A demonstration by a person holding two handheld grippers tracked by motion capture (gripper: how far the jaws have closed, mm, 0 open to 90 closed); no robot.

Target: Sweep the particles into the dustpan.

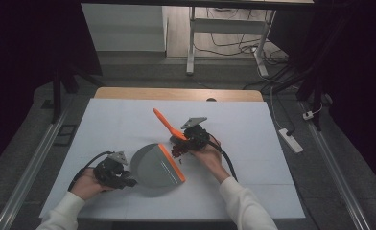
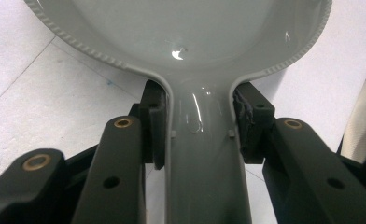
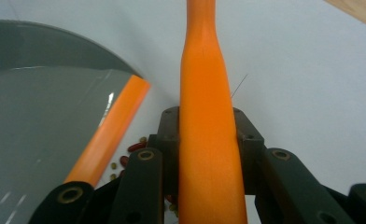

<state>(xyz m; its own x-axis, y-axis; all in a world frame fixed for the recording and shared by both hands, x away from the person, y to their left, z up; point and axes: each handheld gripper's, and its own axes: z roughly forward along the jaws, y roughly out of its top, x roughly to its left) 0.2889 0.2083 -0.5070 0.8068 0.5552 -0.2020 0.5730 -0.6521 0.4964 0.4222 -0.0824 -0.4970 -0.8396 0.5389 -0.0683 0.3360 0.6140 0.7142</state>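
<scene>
On the white table [image 1: 128, 124], the left gripper [image 1: 113, 173] is clamped on the handle of 1 grey dustpan [image 1: 155, 167], which lies flat with its orange lip [image 1: 171, 163] facing a small pile of beans [image 1: 179, 149], while the right gripper [image 1: 195, 136] is closed around the orange handle of 1 brush [image 1: 169, 124] standing over that pile. A hard or fast sweep could flick the beans past the lip or scatter them across the table, and the pan could slide back if the left grip slackens. There are 2 grippers, 1 dustpan, 1 brush; the beans are too small to count.
</scene>
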